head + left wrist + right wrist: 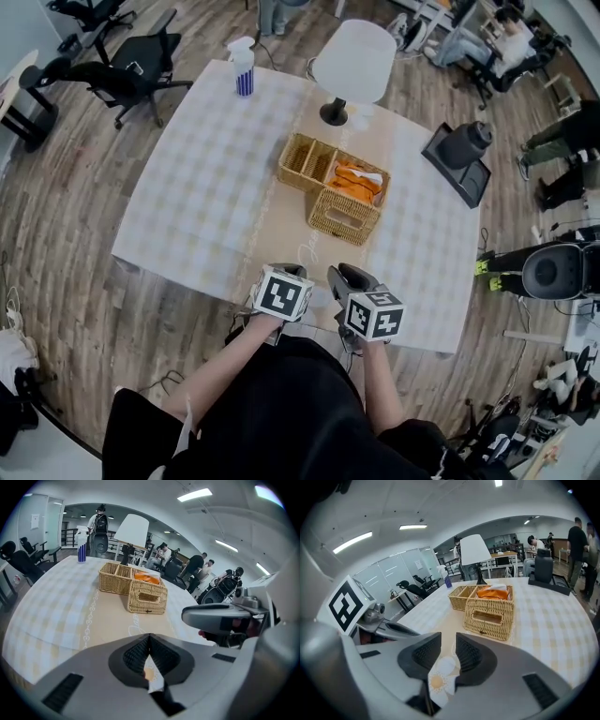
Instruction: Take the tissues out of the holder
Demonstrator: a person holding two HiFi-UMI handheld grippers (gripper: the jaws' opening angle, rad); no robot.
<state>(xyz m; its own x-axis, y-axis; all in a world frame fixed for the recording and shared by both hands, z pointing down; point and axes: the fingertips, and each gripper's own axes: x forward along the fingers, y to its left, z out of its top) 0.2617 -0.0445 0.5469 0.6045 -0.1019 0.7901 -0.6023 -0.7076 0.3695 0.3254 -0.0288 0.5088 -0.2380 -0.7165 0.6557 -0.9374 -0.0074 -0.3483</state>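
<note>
On the bench (197,178), at the middle of an open office floor: checked cloth, with a plain beige runner down the centre that had a white looped pattern along its edge. Black office chairs (131,66) stood off the far left corner. People sat at desks well beyond the far right corner.

A white lamp (352,61) stood at the far edge, its dark foot on the cloth. A dark canister on a flat dark base (461,159) sat at the right edge.

The wicker holder (334,192) stood on the runner near the bench centre, well apart from both claws. It had small open compartments on its left, one larger open compartment at its far right, and a lidded section with a slot nearest the person.

The left claw (149,641) hung over the near edge of the bench. Its pads met at the tips and nothing was held; only a scrap of flower-printed cloth showed below them. The right claw (448,644) hung just beside it, also over the near edge. Its jaws stood a narrow gap apart with nothing between them, and a white flower print showed through the gap.

A spray bottle (243,67) with blue stripes stood upright at the far left corner.

The orange tissues (359,180) lay in the holder's far right compartment, behind the slotted section, untouched.
</note>
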